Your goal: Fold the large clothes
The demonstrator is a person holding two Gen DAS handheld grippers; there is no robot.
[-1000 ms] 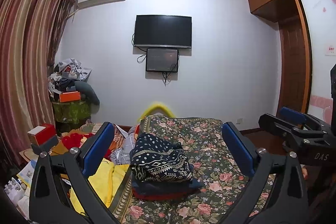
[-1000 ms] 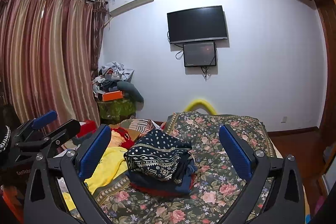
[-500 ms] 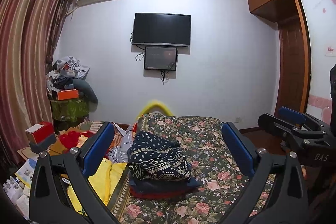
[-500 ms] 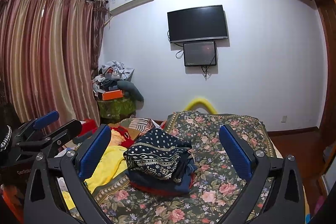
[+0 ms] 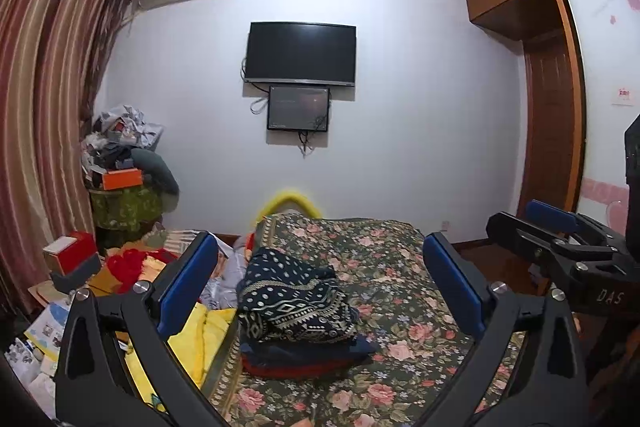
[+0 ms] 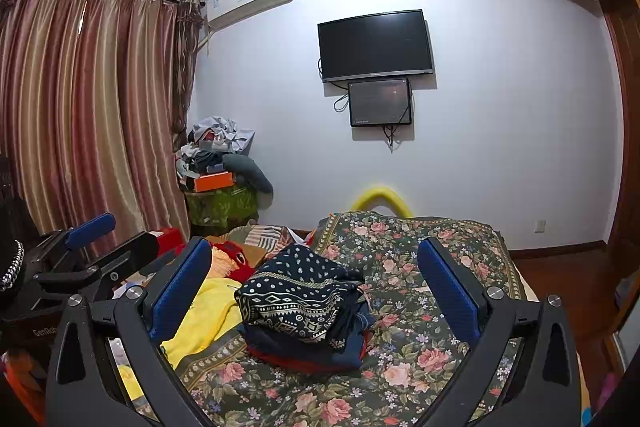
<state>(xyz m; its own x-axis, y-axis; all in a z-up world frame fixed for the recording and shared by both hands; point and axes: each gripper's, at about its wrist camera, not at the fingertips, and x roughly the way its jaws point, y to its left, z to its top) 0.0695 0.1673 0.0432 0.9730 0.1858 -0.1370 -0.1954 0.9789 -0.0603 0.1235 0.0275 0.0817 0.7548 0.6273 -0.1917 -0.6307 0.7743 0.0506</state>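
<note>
A stack of folded clothes [image 5: 294, 311] lies on the floral bed cover [image 5: 400, 291], with a navy patterned garment on top and dark blue and red layers beneath. The stack also shows in the right wrist view [image 6: 304, 303]. My left gripper [image 5: 320, 283] is open and empty, held above and short of the stack. My right gripper [image 6: 314, 287] is open and empty too, at a similar distance. Each gripper appears at the edge of the other's view: the right one [image 5: 560, 247], the left one [image 6: 80, 259].
A yellow cloth [image 6: 208, 311] and red plush items [image 6: 236, 259] lie left of the bed. A cluttered pile [image 5: 124, 171] stands by the curtains [image 5: 44, 115]. A TV [image 5: 300, 53] hangs on the far wall. A wooden wardrobe [image 5: 552, 107] is at right.
Both grippers have tilted up slightly, so the bed and stack sit a little lower in view. Both stay open and empty.
</note>
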